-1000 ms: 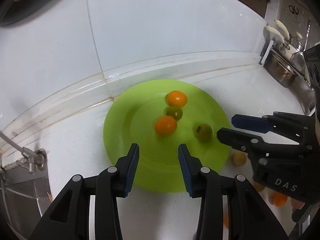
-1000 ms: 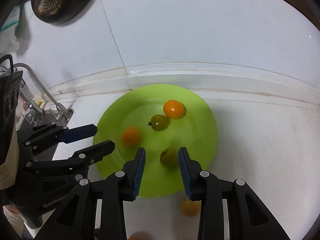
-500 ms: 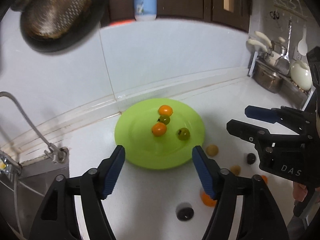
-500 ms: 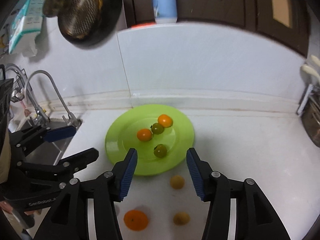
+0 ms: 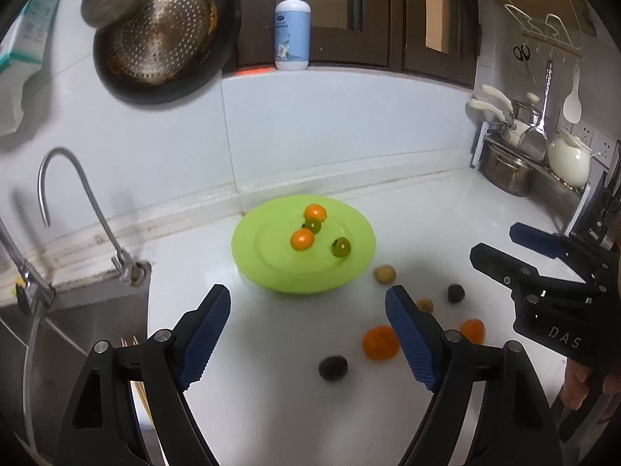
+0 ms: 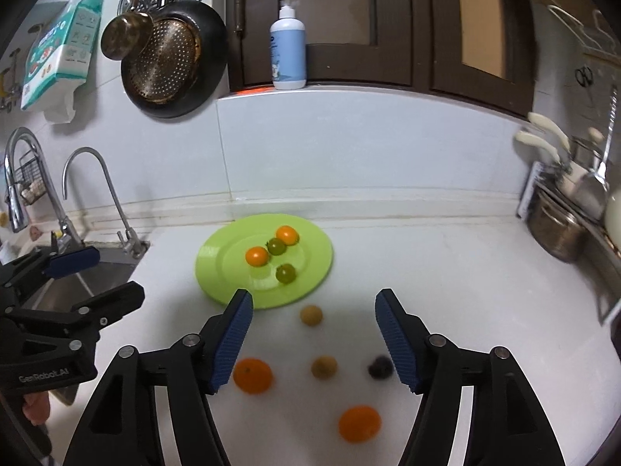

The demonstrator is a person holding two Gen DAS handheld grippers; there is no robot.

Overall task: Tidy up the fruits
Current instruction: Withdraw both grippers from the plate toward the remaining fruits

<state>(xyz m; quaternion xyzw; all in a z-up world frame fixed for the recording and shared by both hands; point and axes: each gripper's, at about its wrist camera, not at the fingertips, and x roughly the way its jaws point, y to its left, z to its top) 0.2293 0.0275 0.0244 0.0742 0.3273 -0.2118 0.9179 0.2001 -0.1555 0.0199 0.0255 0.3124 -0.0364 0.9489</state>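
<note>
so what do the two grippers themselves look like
Both are black plastic linkage frames with silver rivets and ribbed blue pads on the fingers. The left gripper body reads "GenRobot.AI" in the right wrist view; the right gripper reads "DAS". No cables visible.

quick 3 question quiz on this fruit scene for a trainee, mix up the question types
1. True or false: the green plate holds four small round fruits.
2. Multiple choice: what sits nearest the right hand-held gripper on the counter? A) a small tan fruit B) a banana C) a knife
3. Fill in: the left hand-held gripper has its jaws ____.

Key
1. True: two orange, at and, and two green, at and.
2. A; it lies on the white counter, just off the plate's near rim.
3. Open, with nothing between them.
</note>
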